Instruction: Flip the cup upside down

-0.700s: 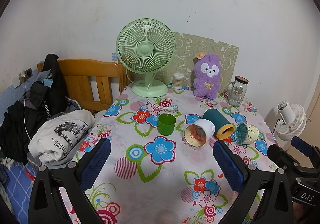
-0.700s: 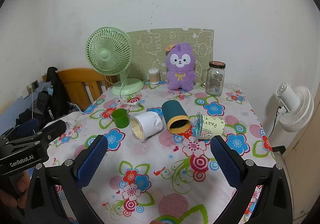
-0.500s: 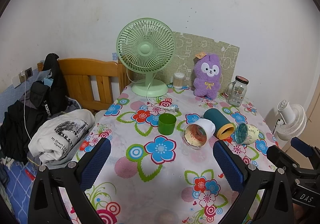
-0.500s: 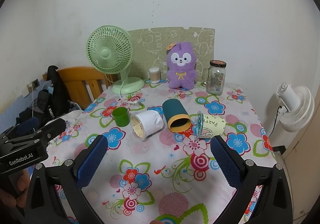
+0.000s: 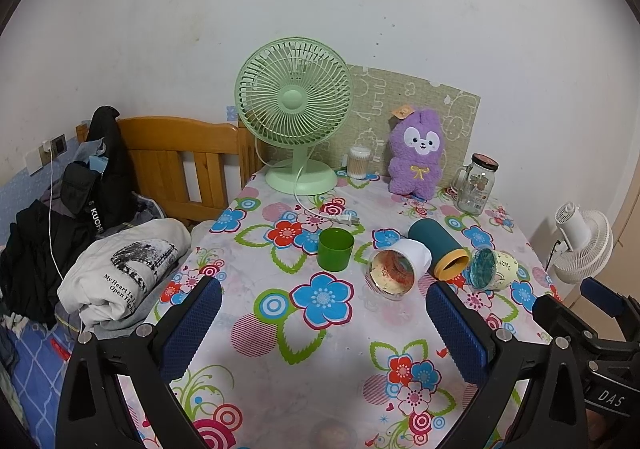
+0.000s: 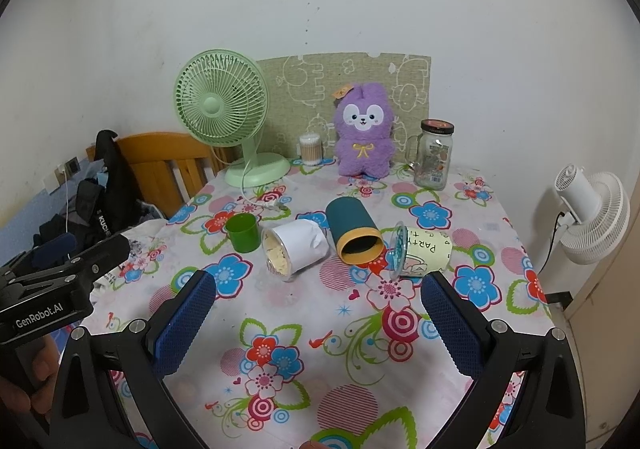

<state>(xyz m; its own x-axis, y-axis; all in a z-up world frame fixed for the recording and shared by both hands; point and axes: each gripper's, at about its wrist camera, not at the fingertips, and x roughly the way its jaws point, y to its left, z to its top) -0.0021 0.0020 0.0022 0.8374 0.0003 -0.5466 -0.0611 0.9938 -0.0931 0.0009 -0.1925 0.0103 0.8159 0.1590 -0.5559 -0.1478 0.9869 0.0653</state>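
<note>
A small green cup (image 5: 335, 249) (image 6: 241, 232) stands upright on the flowered tablecloth. To its right three cups lie on their sides: a white cup (image 5: 400, 267) (image 6: 294, 249), a teal cup with a yellow rim (image 5: 438, 249) (image 6: 352, 231) and a pale yellow "Party" cup (image 5: 494, 269) (image 6: 420, 251). My left gripper (image 5: 324, 323) is open and empty, held near the front of the table, short of the cups. My right gripper (image 6: 318, 313) is open and empty, also short of the cups.
At the back stand a green desk fan (image 5: 294, 113) with its cord, a cotton-swab pot (image 5: 359, 162), a purple plush toy (image 5: 416, 153) and a glass jar mug (image 5: 478, 185). A wooden chair (image 5: 180, 165) and piled clothes (image 5: 120, 269) are left of the table. A white fan (image 6: 592, 213) stands at the right.
Both views have shifted very slightly; the cups have not moved and both grippers stay open.
</note>
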